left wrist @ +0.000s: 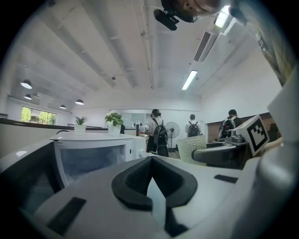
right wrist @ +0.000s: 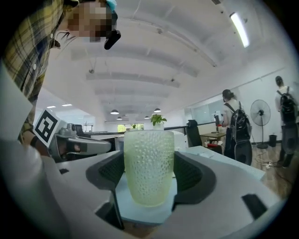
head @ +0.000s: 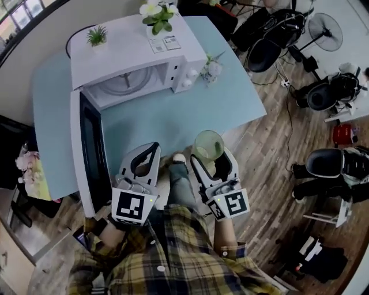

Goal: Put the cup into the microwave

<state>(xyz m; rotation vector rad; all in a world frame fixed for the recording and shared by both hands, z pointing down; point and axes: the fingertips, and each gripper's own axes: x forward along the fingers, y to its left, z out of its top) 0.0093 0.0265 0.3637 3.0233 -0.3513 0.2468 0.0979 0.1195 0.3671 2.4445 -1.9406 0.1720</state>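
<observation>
Cup (head: pixel 208 145): a pale green, translucent tumbler with a dimpled wall. It stands upright between the jaws of the right gripper (head: pixel 210 155), which are clamped on its sides. In the right gripper view the dark pads press on its left and right, and pale blue surface shows beneath its base. I cannot tell whether the base rests on that surface or hangs just above it.

In the head view the cup is at the near edge of the pale blue counter (head: pixel 236 98). It is in front of the microwave (head: pixel 130 49), to the right of its opening and well apart from it. The microwave door (head: pixel 86 147) is swung wide open toward the person, on the left, and the glass turntable (head: pixel 128 80) shows inside the cavity.

The left gripper (head: pixel 155 147) is held level with the right one, just right of the open door's free end, with its jaws together and nothing between them. In the left gripper view the pads meet at the tip, leaving only a small diamond-shaped gap behind it.

A small green potted plant (head: pixel 97 36) and a white-flowered plant (head: pixel 157 14) stand on top of the microwave. A little vase of flowers (head: pixel 212 68) stands on the counter just beside its right side. Plaid sleeves (head: pixel 230 253) show behind both grippers.
</observation>
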